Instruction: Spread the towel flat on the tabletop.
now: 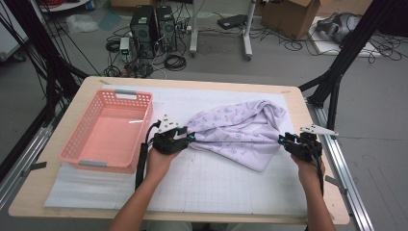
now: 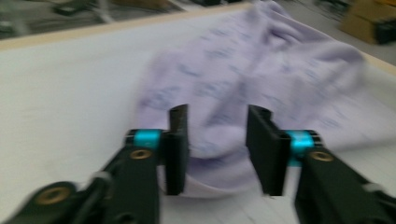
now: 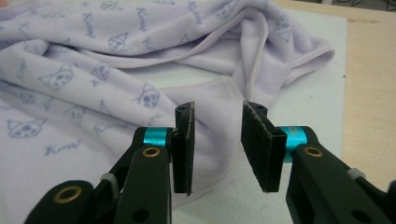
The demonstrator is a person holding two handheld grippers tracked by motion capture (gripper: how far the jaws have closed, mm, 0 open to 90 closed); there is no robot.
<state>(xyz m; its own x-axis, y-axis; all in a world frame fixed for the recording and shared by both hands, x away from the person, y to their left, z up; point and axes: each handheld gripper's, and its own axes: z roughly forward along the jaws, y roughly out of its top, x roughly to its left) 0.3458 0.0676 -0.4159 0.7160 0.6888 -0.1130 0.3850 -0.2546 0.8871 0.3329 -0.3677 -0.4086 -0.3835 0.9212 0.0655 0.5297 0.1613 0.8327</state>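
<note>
- Our left gripper stands parted, a bunched end of the lilac cloth lying between its jaws, unpinched.
- Our right gripper is likewise parted over the cloth's hemmed edge, gripping nothing.
- The cloth, soft and printed with small cat faces, lies rumpled on the white mat.
- We judge the work early: the pink basket beside it holds nothing, and spreading or folding remains.
</note>
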